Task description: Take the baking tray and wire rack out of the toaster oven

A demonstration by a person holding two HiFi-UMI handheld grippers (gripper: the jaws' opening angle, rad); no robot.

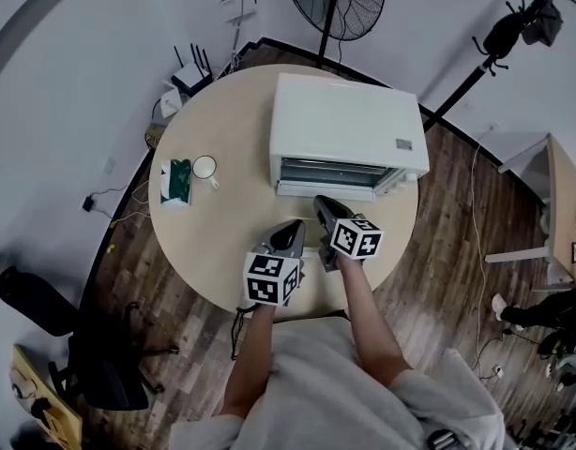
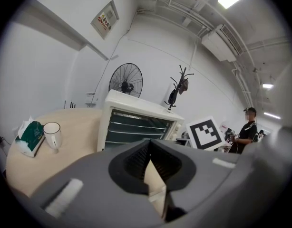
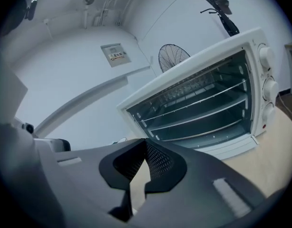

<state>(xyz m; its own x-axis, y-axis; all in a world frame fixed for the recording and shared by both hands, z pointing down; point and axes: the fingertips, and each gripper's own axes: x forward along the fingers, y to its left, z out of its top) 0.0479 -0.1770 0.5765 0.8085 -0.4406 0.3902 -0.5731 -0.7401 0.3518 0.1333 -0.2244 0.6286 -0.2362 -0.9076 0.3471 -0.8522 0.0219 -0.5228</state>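
Plainly, both tools were shut, with nothing caught between the jaws. The left gripper (image 1: 290,234) and the right gripper (image 1: 323,210) were held side by side over the table (image 1: 222,251). The toaster oven (image 1: 344,125) stood straight ahead of them and close by. Its front appeared to be open, the door seemingly folded down below the opening. From the right gripper, the wire rack (image 3: 191,87) was seen ahead and slightly above the jaws, high inside the oven, with thin bars lower down. The baking tray could not be told apart from the dark lower levels, so it was judged to be inside as well. A mug (image 1: 204,167) and a green tissue pack (image 1: 175,181) lay well off to the left of the left gripper, out of the way. The rack was judged to be light, stiff and rather slippery bare metal, best pinched at the middle of its front bar so that it would slide out level. The tray was expected to be stiff and somewhat heavier, best taken by its front lip near the centre. A hold at a corner was thought likely to let either one tilt or jam in the side rails. The jaws would have to be opened first.
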